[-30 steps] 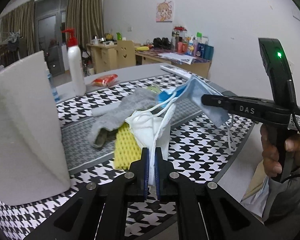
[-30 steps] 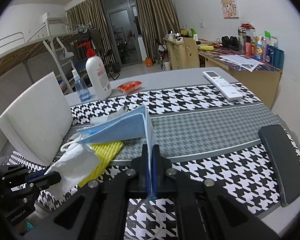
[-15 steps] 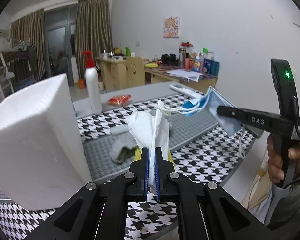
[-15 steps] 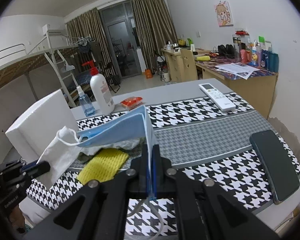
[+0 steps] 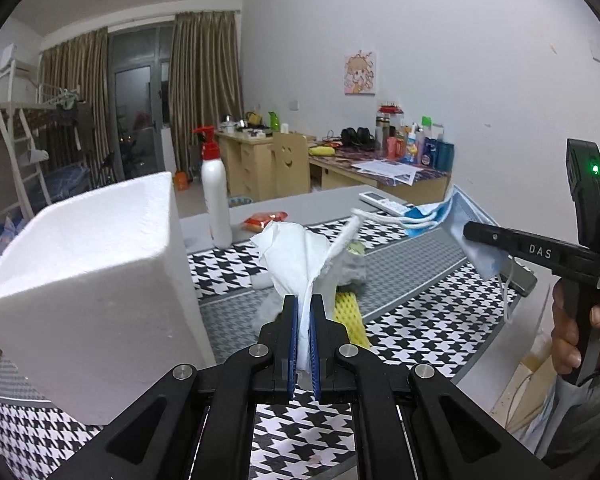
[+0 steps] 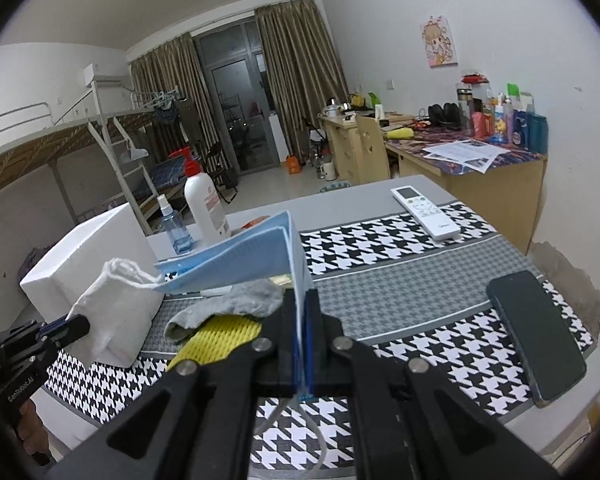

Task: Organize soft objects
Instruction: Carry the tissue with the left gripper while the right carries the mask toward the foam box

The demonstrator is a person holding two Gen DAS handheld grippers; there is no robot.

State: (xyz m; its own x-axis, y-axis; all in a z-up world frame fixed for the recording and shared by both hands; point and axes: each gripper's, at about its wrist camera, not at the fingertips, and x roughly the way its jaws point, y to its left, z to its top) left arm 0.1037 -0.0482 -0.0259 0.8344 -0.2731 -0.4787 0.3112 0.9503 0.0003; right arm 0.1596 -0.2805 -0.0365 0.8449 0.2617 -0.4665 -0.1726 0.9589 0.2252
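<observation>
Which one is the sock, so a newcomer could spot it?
Start at the big white foam block on the checked table. Just beside it lies a small pile; the sock is the limp grey fuzzy piece on top of the yellow sponge. It alone is grey and woolly.

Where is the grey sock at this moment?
In the right wrist view the grey sock lies on the table, left of centre, partly on the yellow sponge cloth, beside the white foam block and under the lifted blue mask.
</observation>
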